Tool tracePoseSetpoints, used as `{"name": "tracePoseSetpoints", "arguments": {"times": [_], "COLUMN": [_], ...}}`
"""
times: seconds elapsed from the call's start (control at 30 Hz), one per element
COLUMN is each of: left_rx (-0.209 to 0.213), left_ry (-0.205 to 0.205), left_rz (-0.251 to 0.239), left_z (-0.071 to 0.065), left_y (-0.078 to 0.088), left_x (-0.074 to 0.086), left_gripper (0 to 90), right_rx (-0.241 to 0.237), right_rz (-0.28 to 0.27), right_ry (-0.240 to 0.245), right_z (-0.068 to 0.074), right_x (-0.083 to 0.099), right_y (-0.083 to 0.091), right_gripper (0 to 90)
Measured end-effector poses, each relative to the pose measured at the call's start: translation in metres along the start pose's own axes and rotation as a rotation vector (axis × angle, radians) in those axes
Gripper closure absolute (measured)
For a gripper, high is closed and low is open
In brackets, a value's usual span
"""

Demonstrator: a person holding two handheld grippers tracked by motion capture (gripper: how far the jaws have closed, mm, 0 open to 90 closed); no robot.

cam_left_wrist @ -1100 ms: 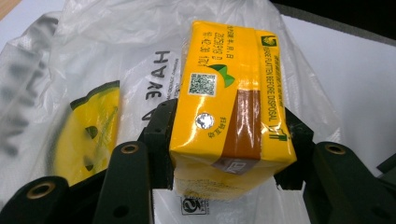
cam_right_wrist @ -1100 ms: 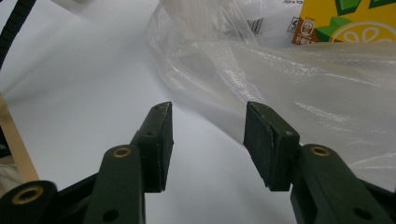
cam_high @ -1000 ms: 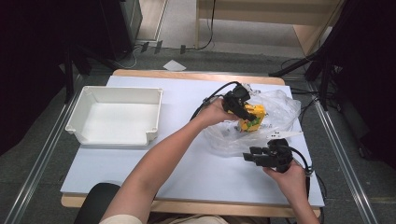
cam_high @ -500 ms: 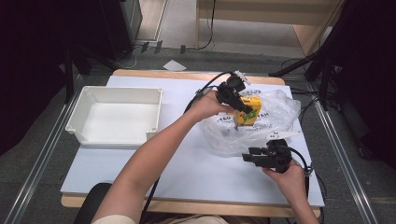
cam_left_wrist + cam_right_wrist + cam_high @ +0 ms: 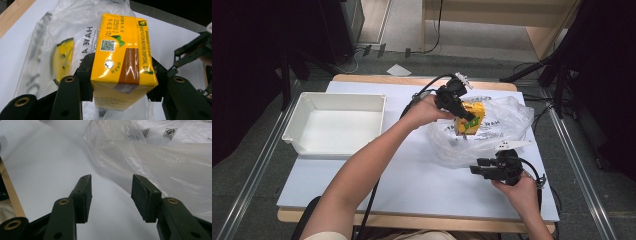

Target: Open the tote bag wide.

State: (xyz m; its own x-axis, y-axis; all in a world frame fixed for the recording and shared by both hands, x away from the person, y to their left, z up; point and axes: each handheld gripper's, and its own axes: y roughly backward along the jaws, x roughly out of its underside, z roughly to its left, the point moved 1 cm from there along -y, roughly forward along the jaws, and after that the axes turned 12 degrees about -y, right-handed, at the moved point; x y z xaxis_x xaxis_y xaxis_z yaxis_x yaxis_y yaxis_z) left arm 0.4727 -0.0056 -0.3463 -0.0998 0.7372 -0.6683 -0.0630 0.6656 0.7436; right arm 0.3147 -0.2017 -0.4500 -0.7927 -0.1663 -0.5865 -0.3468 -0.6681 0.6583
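Starting at the left of the high view, a white tray (image 5: 334, 127) sat on the pale tabletop (image 5: 412, 185), its inside bare, well apart from both hands. Right of the tray, the person's left forearm reached diagonally across the tabletop toward the far side. The left hand-held gripper (image 5: 464, 116) was clamped on a yellow drink carton (image 5: 471, 119), jaws pressed against its two opposite sides. The left gripper view confirmed the grip: the carton (image 5: 123, 65) sat squarely between the pads, printed face toward the camera, with a brown band, a QR code and a foil straw-hole seal visible. The carton was held above a crumpled clear plastic bag (image 5: 492, 132), which lay on the tabletop right of centre; whether the carton touched the film could not be told. In the left gripper view the bag (image 5: 62, 37) showed a yellow smiley print and dark lettering below and behind the carton. Farther right and nearer the person, the right hand-held gripper (image 5: 479, 168) rested low at the near edge of the bag, pointing left. Its jaws had just been opening and stood apart with nothing between them; in the right gripper view (image 5: 111, 195) bare tabletop showed through the gap, and the bag's film (image 5: 160, 162) lay just beside the right-hand pad.
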Motion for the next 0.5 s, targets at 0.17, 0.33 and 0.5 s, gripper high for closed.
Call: {"name": "tracePoseSetpoints", "arguments": {"times": [0.17, 0.33, 0.5], "left_rx": [-0.001, 0.001, -0.001], "left_ry": [0.008, 0.011, 0.013], "left_rz": [-0.002, 0.001, 0.002], "left_z": [-0.002, -0.004, -0.006], "left_y": [0.012, 0.025, 0.038], "left_x": [0.006, 0.013, 0.02], "left_gripper": [52.1, 52.0, 52.0], "right_rx": [-0.004, -0.013, -0.019], "right_rz": [0.003, 0.009, 0.02], "right_ry": [0.008, 0.016, 0.025], "right_z": [0.001, 0.004, 0.005], "right_x": [-0.001, -0.003, -0.003], "right_y": [-0.002, -0.004, -0.007], "right_gripper": [51.8, 51.7, 51.6]}}
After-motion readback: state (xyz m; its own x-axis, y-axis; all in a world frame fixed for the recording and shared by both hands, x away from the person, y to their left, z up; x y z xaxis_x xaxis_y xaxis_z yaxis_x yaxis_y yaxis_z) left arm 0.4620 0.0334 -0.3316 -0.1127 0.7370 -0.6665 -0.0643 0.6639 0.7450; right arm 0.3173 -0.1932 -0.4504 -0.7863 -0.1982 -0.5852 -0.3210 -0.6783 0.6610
